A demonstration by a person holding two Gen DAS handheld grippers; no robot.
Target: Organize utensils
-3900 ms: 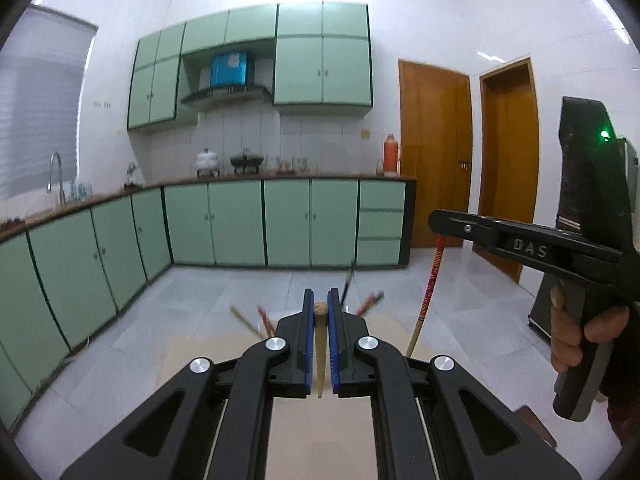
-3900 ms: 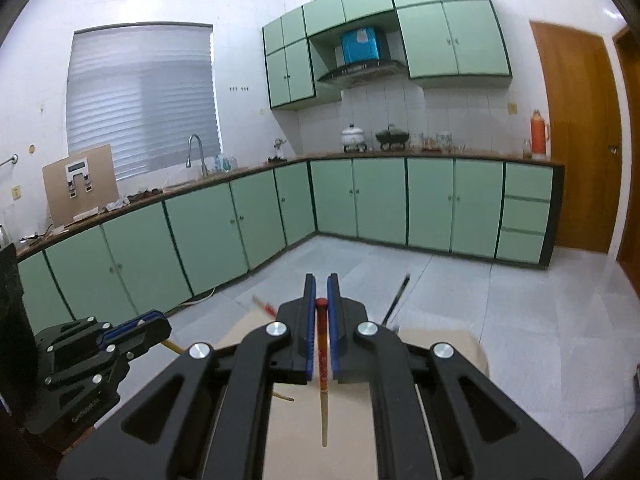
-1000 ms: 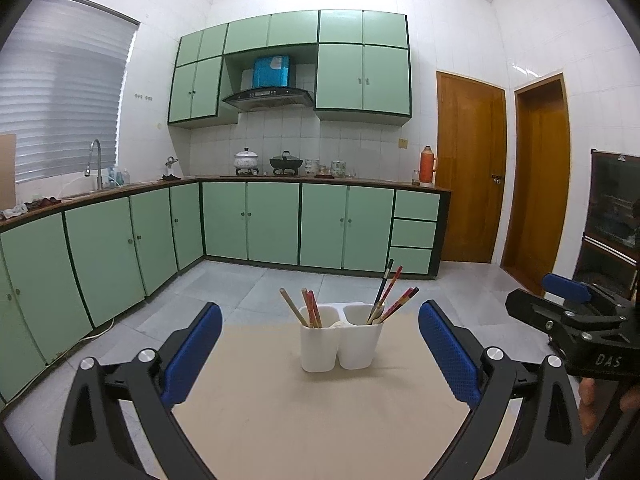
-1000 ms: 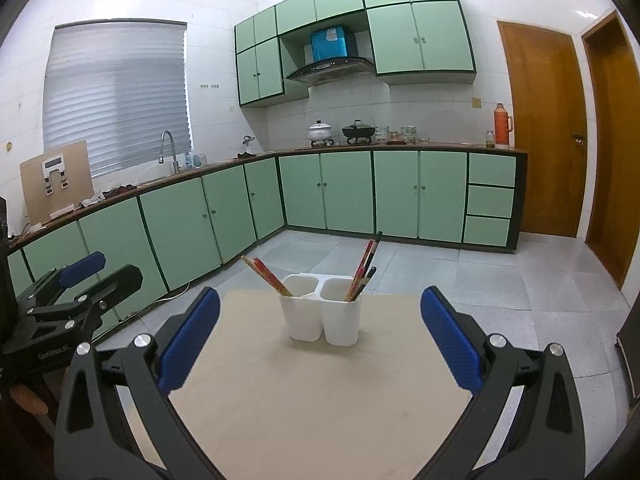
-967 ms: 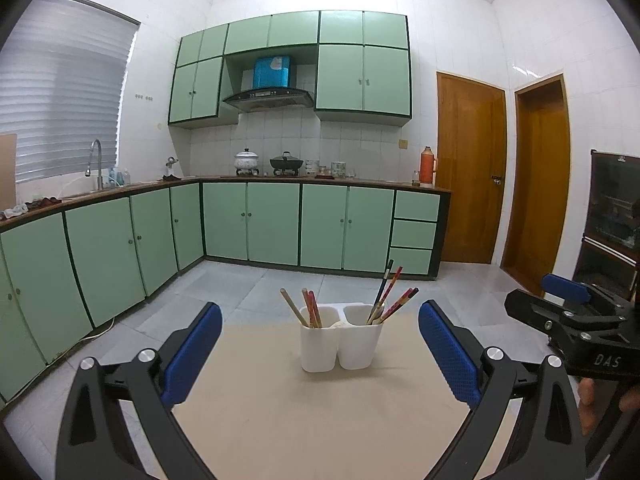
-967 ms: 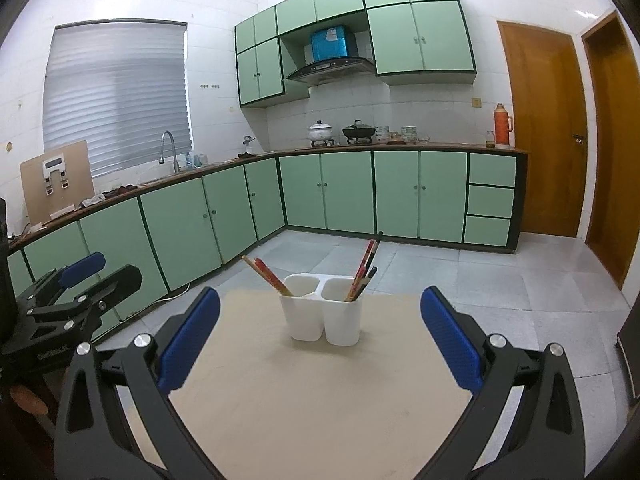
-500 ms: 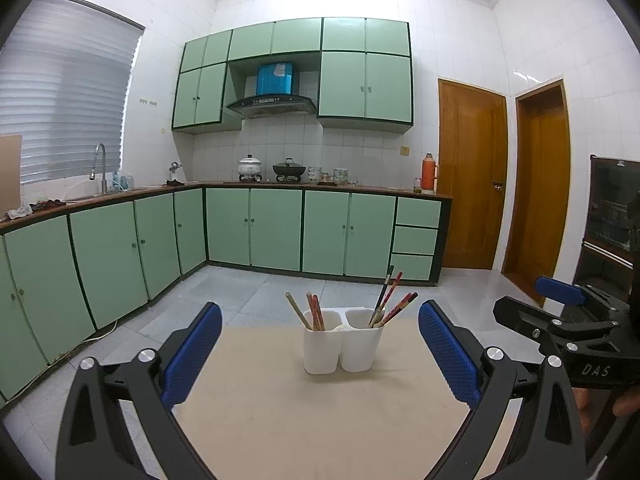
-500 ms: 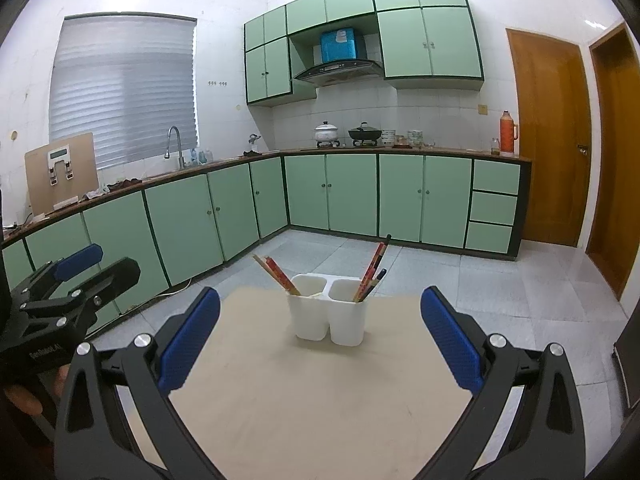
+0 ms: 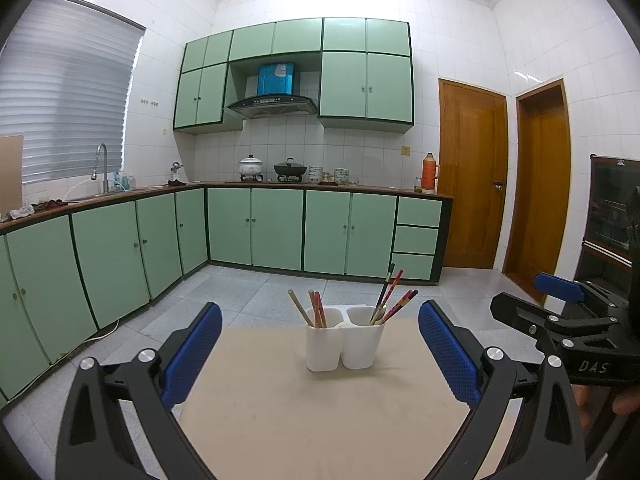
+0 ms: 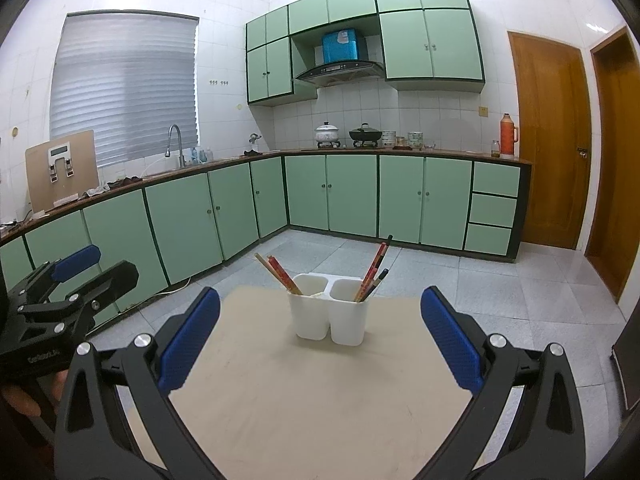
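Note:
A white two-cup holder (image 9: pixel 343 344) (image 10: pixel 329 322) stands upright at the far end of a light wooden table (image 9: pixel 320 412) (image 10: pixel 316 392). Chopsticks (image 9: pixel 316 312) (image 10: pixel 280 274) lean out of its left cup, and more chopsticks (image 9: pixel 390 300) (image 10: pixel 374 276) lean out of its right cup. My left gripper (image 9: pixel 320 348) is wide open and empty, well back from the holder. My right gripper (image 10: pixel 320 340) is also wide open and empty, and it shows at the right edge of the left wrist view (image 9: pixel 560 320). The left gripper shows at the left edge of the right wrist view (image 10: pixel 76 276).
Green kitchen cabinets (image 9: pixel 256 232) run along the back and left walls under a counter with pots (image 9: pixel 290 169) and a sink tap (image 9: pixel 102 160). Two wooden doors (image 9: pixel 472 176) stand at the back right. A dark glass-front cabinet (image 9: pixel 612 220) is on the right.
Both grippers held a chopstick 3.9 s ago; now both are open and empty, with the chopsticks in the holder. Over the last second both views have drawn back and up slightly.

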